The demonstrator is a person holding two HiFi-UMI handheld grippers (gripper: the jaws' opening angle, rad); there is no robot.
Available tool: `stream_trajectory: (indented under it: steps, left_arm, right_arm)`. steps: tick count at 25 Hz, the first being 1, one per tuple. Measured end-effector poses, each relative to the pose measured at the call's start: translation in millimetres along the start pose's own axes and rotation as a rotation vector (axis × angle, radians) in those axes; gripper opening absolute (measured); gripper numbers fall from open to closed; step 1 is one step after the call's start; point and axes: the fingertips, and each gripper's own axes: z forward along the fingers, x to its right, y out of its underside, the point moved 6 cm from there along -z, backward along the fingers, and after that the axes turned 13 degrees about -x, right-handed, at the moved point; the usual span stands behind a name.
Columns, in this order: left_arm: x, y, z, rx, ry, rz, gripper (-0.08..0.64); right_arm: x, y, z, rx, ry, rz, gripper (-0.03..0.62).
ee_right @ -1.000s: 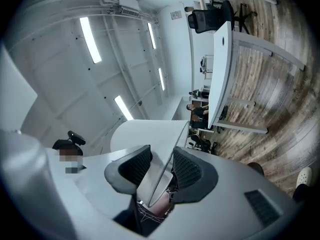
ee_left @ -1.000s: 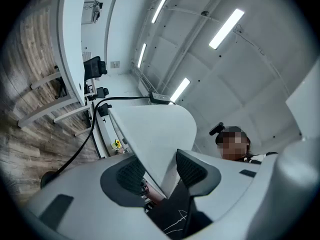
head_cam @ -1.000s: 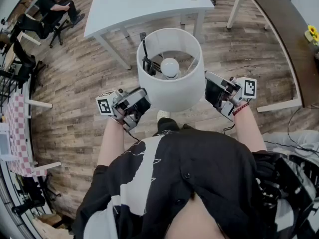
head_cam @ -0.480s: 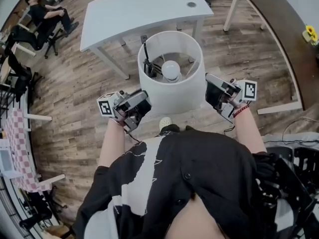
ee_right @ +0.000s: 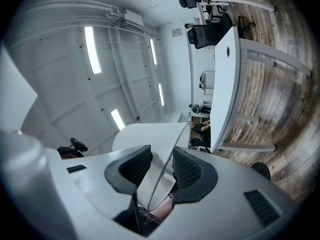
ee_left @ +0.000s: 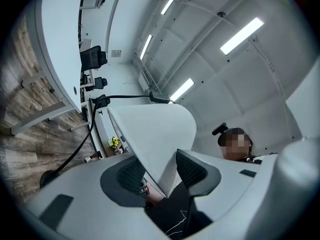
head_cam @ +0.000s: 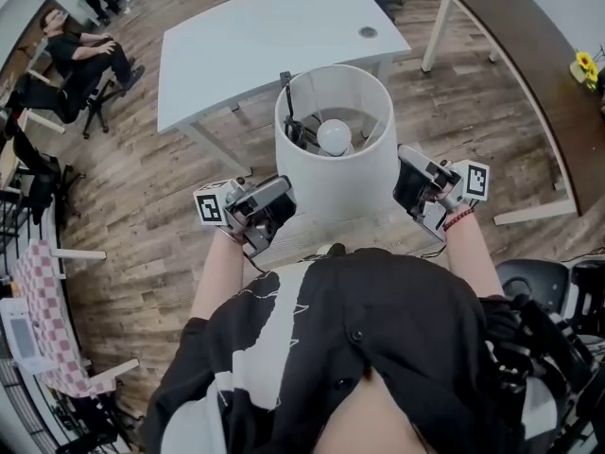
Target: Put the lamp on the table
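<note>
Lamp (head_cam: 336, 183): upright, carried in the air above the wood floor (head_cam: 151, 178), just short of the white table's (head_cam: 255, 36) near edge and not touching it. Bulb (head_cam: 334, 137) visible down inside the shade (ee_left: 155, 134); base hidden beneath it.

Left gripper (head_cam: 263, 213) is clamped on the shade's lower rim, and right gripper (head_cam: 416, 185) is clamped on the opposite side. The shade wall sits between each pair of jaws.

Step in hand, as I judge it: transport toward the table. Next move needs the base raised above the tabletop edge, carried over it, then lowered level.

Count: one lamp, one bulb, two grippers, one white table ahead.
</note>
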Motion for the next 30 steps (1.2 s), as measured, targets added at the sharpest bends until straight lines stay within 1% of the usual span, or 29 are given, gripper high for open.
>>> stream_trajectory:
  steps: [5,11,15,24,27,30]
  left_arm:
    - [-2.7,-28.6,-13.9,-0.023,0.034,0.014,0.192]
    - [-16.3,-52.4,-32.5,-0.070,0.045,0.001,0.192]
    - [-27.5,-70.6,-43.6,-0.071,0.060,0.009,0.192]
    - [-36.1,-82.7,-47.5,-0.081,0.088,-0.007,0.192]
    - [-38.5,-85.5,-47.4,-0.090,0.097,-0.004,0.192]
    - [-42.3,-86.9,-48.5,-0.106,0.090,-0.013,0.192]
  right_arm:
    - [5.3,-11.5,21.2,0.031,-0.012,-0.018,0.135]
    - [18.9,-26.1,42.5,0.062,-0.014,-0.057,0.133]
    - [29.2,-37.8,55.4,0.067,-0.006,-0.067,0.133]
    - [30.6,-43.0,59.6,0.081,0.026,-0.064,0.133]
    - [30.9,-44.2,58.7,0.094,0.021,-0.073,0.133]
    - [34.8,-42.9,58.2,0.100,0.023,-0.064,0.133]
